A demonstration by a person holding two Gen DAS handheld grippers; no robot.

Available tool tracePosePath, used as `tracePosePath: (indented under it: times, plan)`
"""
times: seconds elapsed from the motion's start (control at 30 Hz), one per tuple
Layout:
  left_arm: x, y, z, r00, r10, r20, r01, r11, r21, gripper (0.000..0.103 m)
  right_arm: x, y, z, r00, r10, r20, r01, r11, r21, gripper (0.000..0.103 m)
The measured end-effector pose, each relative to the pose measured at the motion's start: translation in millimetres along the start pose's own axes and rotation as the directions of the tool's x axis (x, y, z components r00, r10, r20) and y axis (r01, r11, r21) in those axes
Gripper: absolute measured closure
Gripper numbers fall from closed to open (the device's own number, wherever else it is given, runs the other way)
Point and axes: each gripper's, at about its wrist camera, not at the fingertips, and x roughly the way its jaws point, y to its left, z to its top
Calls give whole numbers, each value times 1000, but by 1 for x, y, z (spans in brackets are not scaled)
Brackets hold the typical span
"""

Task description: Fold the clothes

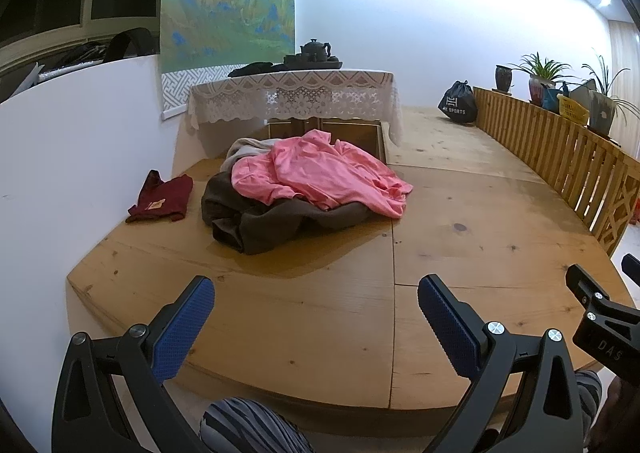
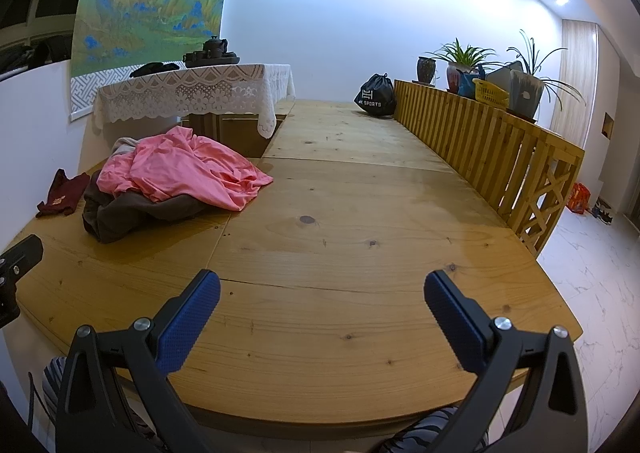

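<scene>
Both claws at full spread, nothing between the pads: left gripper (image 1: 316, 323) and right gripper (image 2: 322, 317) hang over the near edge of the wooden platform (image 2: 340, 213), well short of the clothes

Landmark: the lace-covered table (image 1: 294, 95). The heap lies just in front of it, on the platform. Pink top (image 1: 320, 173) lies crumpled on top; brown garment (image 1: 260, 223) under it, spilling toward me; a pale grey piece (image 1: 246, 147) peeks out on the table side. A maroon shirt (image 1: 160, 197) lies apart from the heap, beside the white wall, looking already folded

Handling, my judgement: pink top is thin, light and limp, so it will drape and slide off the pile with a single pinch. I would take it at the loose corner farthest from the wall, where the hem lies flat on the wood. The brown one looks thicker, heavier, likely to drag

Hard to read: collar, sleeves and hem of the pink top are lost in the crumples; I cannot tell how many garments the heap holds; the grey piece is mostly buried
</scene>
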Motion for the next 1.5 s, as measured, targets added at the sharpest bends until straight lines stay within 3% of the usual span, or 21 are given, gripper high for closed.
tracePosePath:
  times: [1.5]
  plan:
    - [8, -5, 2, 1000, -7, -8, 7, 1000, 1, 0, 14, 1, 0, 1000, 15, -15, -15, 1000, 10, 0]
